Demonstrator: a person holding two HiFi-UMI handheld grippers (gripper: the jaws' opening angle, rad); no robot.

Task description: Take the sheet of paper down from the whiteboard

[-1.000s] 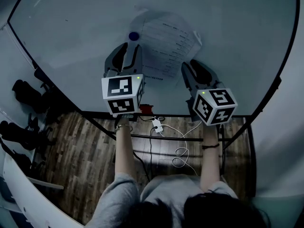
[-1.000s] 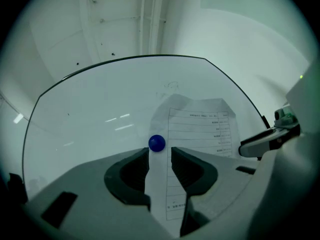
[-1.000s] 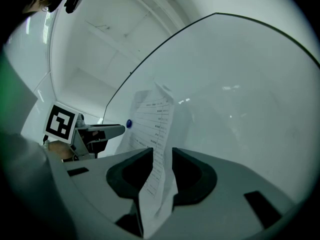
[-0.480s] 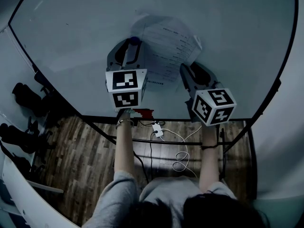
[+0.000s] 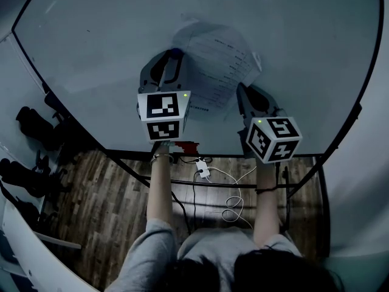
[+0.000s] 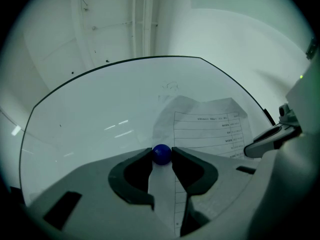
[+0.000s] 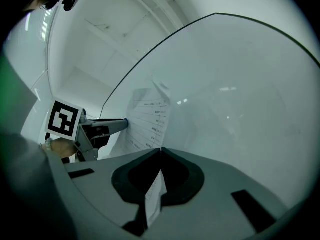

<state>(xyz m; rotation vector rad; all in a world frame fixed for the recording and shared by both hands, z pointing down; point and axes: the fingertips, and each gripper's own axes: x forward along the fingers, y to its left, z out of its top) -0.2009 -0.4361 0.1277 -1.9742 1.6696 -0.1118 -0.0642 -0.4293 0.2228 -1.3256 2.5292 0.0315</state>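
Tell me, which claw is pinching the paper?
The right gripper: its jaws are shut on the paper's edge; the left gripper only straddles the blue magnet.

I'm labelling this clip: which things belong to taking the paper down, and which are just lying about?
Job: whiteboard, sheet of paper, blue magnet, left gripper just opened around it, right gripper just shut on the paper's edge.
Lying about: red object below the board, white cable on the floor.
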